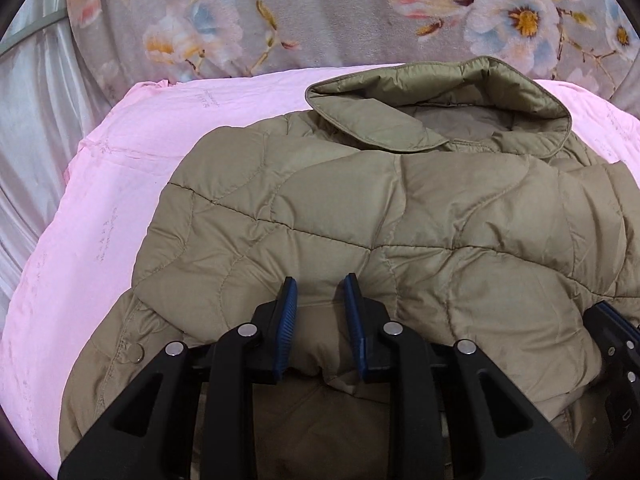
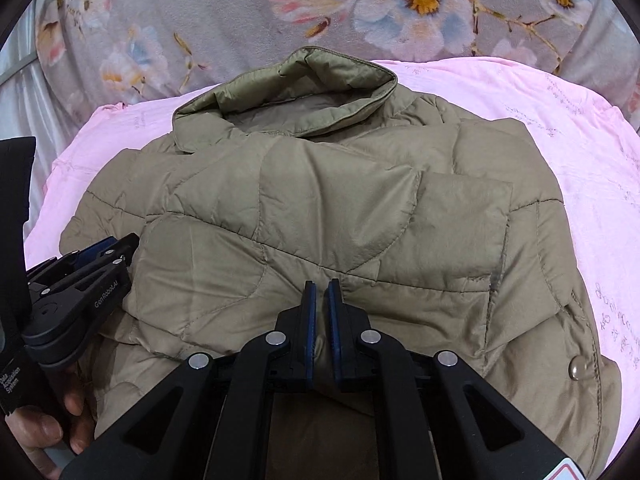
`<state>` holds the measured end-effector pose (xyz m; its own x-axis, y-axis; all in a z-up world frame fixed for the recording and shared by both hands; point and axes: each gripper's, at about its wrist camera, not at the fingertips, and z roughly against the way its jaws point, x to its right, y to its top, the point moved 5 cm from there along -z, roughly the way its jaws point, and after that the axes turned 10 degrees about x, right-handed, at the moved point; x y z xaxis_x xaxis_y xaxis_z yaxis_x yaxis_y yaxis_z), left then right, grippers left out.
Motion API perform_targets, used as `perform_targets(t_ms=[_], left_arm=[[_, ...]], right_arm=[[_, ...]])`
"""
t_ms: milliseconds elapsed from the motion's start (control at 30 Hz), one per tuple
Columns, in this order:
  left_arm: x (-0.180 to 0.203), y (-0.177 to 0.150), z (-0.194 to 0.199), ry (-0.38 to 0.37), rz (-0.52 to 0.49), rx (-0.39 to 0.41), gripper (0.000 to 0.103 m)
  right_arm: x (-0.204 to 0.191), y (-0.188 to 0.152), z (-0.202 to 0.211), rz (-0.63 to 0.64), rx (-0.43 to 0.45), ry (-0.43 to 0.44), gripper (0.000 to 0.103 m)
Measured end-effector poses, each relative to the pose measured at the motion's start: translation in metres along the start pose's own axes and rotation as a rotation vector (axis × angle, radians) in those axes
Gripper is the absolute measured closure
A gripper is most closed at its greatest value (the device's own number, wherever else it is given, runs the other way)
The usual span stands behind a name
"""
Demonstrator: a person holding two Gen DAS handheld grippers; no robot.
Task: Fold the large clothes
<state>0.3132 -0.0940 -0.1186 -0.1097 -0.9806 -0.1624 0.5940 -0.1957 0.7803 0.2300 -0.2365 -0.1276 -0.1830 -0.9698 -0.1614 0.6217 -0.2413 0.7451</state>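
An olive quilted puffer jacket (image 1: 400, 220) (image 2: 340, 200) lies on a pink sheet, its collar (image 1: 440, 92) (image 2: 320, 80) at the far end. My left gripper (image 1: 320, 280) is shut on a thick padded fold at the jacket's near edge, and the fabric bulges between its blue pads. My right gripper (image 2: 322, 282) is pinched almost fully together on a thinner fold of the same near edge. The two grippers sit side by side. The left gripper (image 2: 120, 248) shows at the right wrist view's left edge, and part of the right gripper (image 1: 608, 316) at the left wrist view's right edge.
The pink sheet (image 1: 120, 180) (image 2: 580, 140) extends past the jacket on both sides. A grey floral blanket (image 1: 320, 12) (image 2: 240, 12) lies beyond it. Pale satin fabric (image 1: 32, 120) hangs at the far left. A person's hand (image 2: 44, 432) holds the left gripper. Snap buttons (image 1: 137, 350) (image 2: 576, 368) show on the jacket.
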Motion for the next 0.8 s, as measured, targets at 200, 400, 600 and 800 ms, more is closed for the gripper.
perform_targets(t_ms=[200, 400, 600, 800], left_arm=[[0.003, -0.001, 0.000, 0.019, -0.024, -0.002, 0.080], [0.000, 0.001, 0.002, -0.005, -0.001, -0.011, 0.078], [-0.029, 0.054, 0.012, -0.192, 0.224, -0.033, 0.048], [-0.024, 0.116, -0.039, -0.267, 0.351, -0.072, 0.038]], right_arm=[[0.000, 0.000, -0.001, 0.001, -0.003, -0.001, 0.096], [0.005, 0.004, 0.001, -0.031, -0.010, 0.025, 0.095], [0.043, 0.057, 0.027, -0.235, 0.066, 0.102, 0.065], [0.080, 0.099, -0.021, -0.449, 0.053, 0.183, 0.064]])
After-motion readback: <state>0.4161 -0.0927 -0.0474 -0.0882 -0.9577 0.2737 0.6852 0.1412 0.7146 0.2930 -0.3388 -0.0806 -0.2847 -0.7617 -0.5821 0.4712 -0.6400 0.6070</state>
